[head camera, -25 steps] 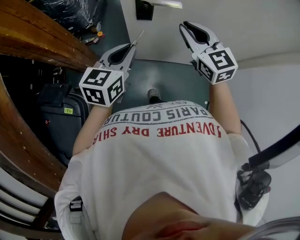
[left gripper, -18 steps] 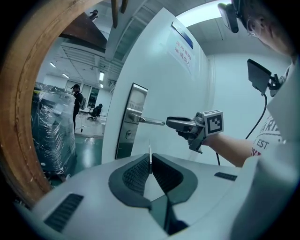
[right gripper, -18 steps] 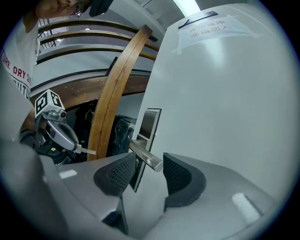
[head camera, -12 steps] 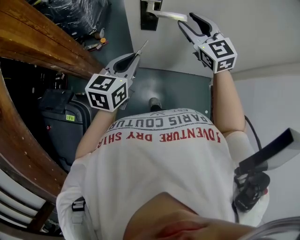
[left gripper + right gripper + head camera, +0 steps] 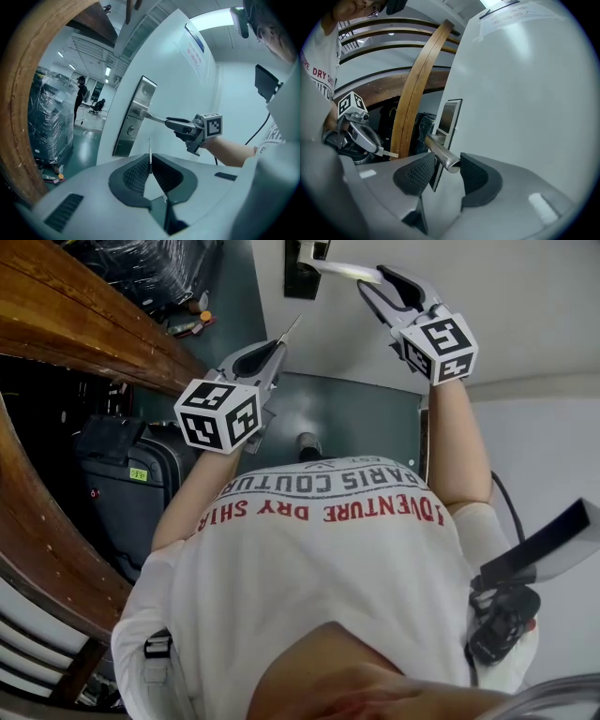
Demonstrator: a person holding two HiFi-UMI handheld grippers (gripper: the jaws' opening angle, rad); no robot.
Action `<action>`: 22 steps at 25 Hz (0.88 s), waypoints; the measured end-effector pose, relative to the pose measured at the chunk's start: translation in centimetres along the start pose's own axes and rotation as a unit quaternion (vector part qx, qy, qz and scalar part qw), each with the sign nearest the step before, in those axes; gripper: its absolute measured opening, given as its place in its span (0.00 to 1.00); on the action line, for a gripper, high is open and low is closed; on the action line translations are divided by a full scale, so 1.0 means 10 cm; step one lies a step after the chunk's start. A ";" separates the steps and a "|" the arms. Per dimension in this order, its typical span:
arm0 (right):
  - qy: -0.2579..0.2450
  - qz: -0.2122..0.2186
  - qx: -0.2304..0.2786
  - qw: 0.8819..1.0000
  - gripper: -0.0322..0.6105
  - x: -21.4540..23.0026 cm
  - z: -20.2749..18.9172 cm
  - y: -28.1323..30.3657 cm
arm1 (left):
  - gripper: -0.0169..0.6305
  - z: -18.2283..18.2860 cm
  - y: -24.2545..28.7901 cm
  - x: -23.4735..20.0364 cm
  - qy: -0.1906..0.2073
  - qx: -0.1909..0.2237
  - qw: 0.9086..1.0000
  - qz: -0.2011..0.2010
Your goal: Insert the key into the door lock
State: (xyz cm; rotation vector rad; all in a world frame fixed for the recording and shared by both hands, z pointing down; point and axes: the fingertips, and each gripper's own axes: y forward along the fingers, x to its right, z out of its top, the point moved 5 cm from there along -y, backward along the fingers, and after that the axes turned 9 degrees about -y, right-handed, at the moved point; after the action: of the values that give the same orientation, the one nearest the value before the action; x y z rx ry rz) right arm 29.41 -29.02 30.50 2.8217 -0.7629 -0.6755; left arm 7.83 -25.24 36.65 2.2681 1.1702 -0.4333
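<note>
A silver lock plate (image 5: 133,117) with a keyhole (image 5: 130,131) and a lever handle (image 5: 152,117) sits on the white door (image 5: 187,89). My left gripper (image 5: 150,161) is shut on a thin key (image 5: 149,152), whose blade points at the door, well short of the plate. In the head view the key (image 5: 289,331) juts from that gripper (image 5: 279,346) below the plate (image 5: 302,268). My right gripper (image 5: 447,166) is at the handle (image 5: 440,153). Its jaws have just been opening and stand on either side of the handle's free end.
A curved wooden beam (image 5: 84,324) runs along the left, with a black suitcase (image 5: 131,484) beneath it. A plastic-wrapped stack (image 5: 49,117) stands on the green floor past the door's edge, where people (image 5: 80,96) stand far off. A cable (image 5: 502,507) hangs at right.
My right gripper has moved up to the door handle and spread its jaws around the handle's end. The left gripper, still shut on the key, has barely shifted.
</note>
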 end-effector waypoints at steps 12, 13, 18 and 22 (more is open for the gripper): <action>-0.003 -0.001 -0.001 1.000 0.30 -0.01 0.05 -0.03 | 0.06 0.00 0.48 -0.14 -0.331 0.082 0.935 -0.093; -0.003 -0.002 0.000 1.000 0.30 -0.01 0.06 -0.04 | 0.06 0.00 0.51 -0.16 -0.351 0.088 0.927 -0.097; -0.002 -0.005 0.002 1.000 0.30 -0.03 0.08 -0.07 | 0.06 0.06 0.65 -0.20 -0.402 0.111 0.902 -0.111; -0.002 -0.006 0.003 1.000 0.30 -0.04 0.09 -0.08 | 0.06 0.09 0.73 -0.24 -0.430 0.122 0.887 -0.114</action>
State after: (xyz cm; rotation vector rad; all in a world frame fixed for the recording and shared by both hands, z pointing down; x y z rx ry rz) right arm 29.03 -28.10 29.64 2.8340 -0.7512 -0.6827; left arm 12.43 -30.84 39.49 1.7506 0.9126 -1.5585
